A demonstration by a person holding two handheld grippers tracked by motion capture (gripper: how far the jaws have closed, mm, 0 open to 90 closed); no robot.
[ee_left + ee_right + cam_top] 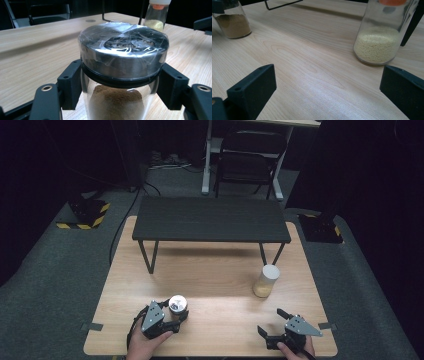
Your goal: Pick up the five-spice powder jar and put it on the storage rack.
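Left hand-held gripper (120, 100) clamped on spice jar (122, 75), jaws pinching glass just under metal lid (123, 53). Jar stands near front left of tabletop (215, 285), brown powder inside. Glass probably slick and breakable, lid wrapped in film (extra slippery), so grab below rim looks smart. Right hand-held gripper (327, 92) wide open, nothing in it, second jar (382, 37) of yellow grains just ahead.

One overhead camera, two low ones.
The high view looked down; both gripper views skimmed the tabletop (220, 285), sharing the yellow-grain jar (378, 37).
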